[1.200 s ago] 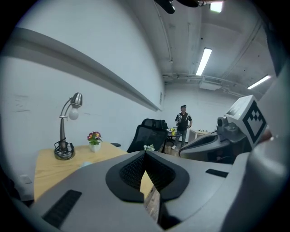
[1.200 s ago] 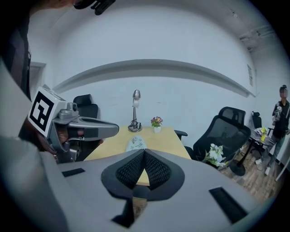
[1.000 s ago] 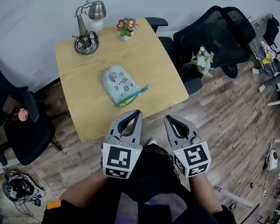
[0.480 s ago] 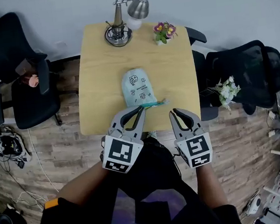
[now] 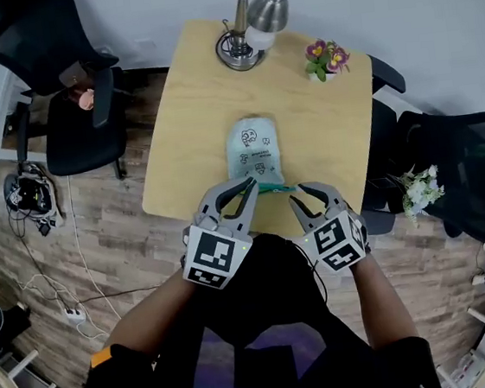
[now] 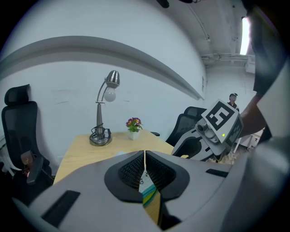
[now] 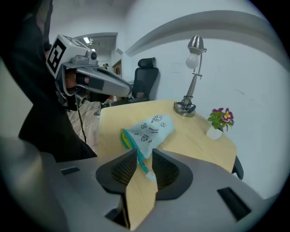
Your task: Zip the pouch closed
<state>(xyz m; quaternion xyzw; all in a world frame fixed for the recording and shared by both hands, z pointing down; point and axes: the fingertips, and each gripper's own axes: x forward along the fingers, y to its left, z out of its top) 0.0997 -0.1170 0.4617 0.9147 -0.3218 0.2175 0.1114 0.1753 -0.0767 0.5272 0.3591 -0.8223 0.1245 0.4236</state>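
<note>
The pale blue fabric pouch with small printed drawings (image 5: 253,147) lies on the near half of the light wooden square worktop (image 5: 191,125), its green-and-yellow mouth towards me. In the head view my left gripper (image 5: 246,187) covers the mouth's near-left corner. That gripper's own view shows only a sliver of striped edge, so I cannot tell how far the zip is drawn. A thin teal strap (image 5: 277,188) runs right from the mouth along the wood.

My left gripper's fingers are pressed together, with only a hairline slit between the pads and nothing in it. Whether the tips touch the pouch I cannot tell. My right gripper (image 5: 311,192) has its fingers a little apart. The strap's end shows in the gap, lying flat on the worktop, not pinched.

At the far edge stands a silver desk lamp (image 5: 250,31), and to its right a small white pot of purple flowers (image 5: 324,58). A black office chair (image 5: 69,121) stands far left and another (image 5: 458,173) to the right, with a bunch of white flowers (image 5: 418,188) beside it. Cables (image 5: 29,191) trail over the wood-plank floor (image 5: 101,248) at left.
</note>
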